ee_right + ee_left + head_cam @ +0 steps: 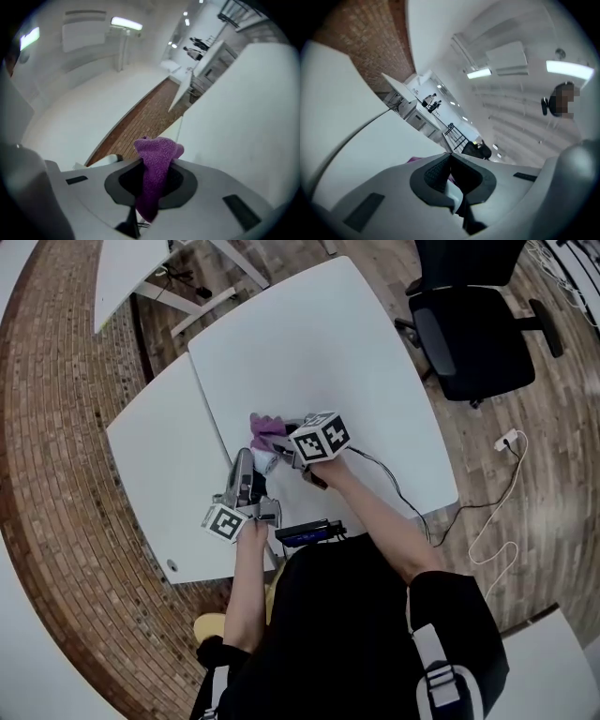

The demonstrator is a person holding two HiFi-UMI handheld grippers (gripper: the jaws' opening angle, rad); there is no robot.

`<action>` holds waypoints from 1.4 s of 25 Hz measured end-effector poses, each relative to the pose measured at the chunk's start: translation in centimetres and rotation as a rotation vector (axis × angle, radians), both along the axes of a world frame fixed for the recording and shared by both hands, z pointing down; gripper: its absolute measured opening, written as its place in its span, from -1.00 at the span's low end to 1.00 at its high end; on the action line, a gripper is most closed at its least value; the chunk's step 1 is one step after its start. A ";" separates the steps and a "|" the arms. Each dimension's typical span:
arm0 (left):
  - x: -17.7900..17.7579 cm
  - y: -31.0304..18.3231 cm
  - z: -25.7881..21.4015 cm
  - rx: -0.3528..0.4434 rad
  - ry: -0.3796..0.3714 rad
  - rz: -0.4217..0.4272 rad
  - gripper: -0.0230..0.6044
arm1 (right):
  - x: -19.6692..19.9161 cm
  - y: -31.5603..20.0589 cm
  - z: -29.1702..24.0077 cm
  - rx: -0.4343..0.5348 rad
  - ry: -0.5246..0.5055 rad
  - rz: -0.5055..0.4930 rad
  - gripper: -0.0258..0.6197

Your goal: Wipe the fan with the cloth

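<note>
Both forearms [375, 504] reach over the white table [356, 362], right gripper [150, 180] pinching a fuzzy purple cloth [158, 153], left gripper [450, 171] clamped shut.

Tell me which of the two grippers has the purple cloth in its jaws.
The right gripper: the purple cloth is pinched between its jaws, whereas the left gripper is shut with no cloth clamped.

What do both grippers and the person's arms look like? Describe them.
Both the left gripper and the right gripper have pale grey bodies with dark grey textured pads. Each carries a white cube printed with black square markers. A black cable trails from the right one. The forearms are bare; the person wears a black top.
</note>
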State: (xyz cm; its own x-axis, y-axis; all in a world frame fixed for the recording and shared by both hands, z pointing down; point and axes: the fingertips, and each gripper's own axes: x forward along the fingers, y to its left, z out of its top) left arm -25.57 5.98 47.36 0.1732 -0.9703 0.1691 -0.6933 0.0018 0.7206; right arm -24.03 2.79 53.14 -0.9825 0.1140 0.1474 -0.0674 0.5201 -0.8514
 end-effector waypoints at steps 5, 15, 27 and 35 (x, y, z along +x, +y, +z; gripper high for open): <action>2.6 -0.9 1.0 -0.182 -0.450 0.204 -0.91 | 0.4 0.7 7.3 -0.184 0.138 0.039 -0.79; 4.3 -1.1 2.0 -0.314 -0.689 0.373 -0.91 | 2.0 -0.4 2.4 -0.227 0.054 0.079 -0.79; 5.3 -0.9 2.4 -0.296 -0.744 0.357 -0.91 | 3.6 -3.1 10.0 0.248 0.509 -0.056 -0.79; 5.2 -0.7 2.7 -0.292 -0.754 0.327 -0.91 | -0.6 1.5 12.5 0.135 0.478 -0.269 -0.79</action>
State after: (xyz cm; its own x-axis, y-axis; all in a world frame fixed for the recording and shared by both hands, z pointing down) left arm -20.33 5.25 50.03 0.1773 -0.7911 0.5854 -0.9832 -0.1680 0.0708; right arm -24.63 4.27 65.66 -0.7416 0.3005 0.5998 -0.2792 0.6747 -0.6833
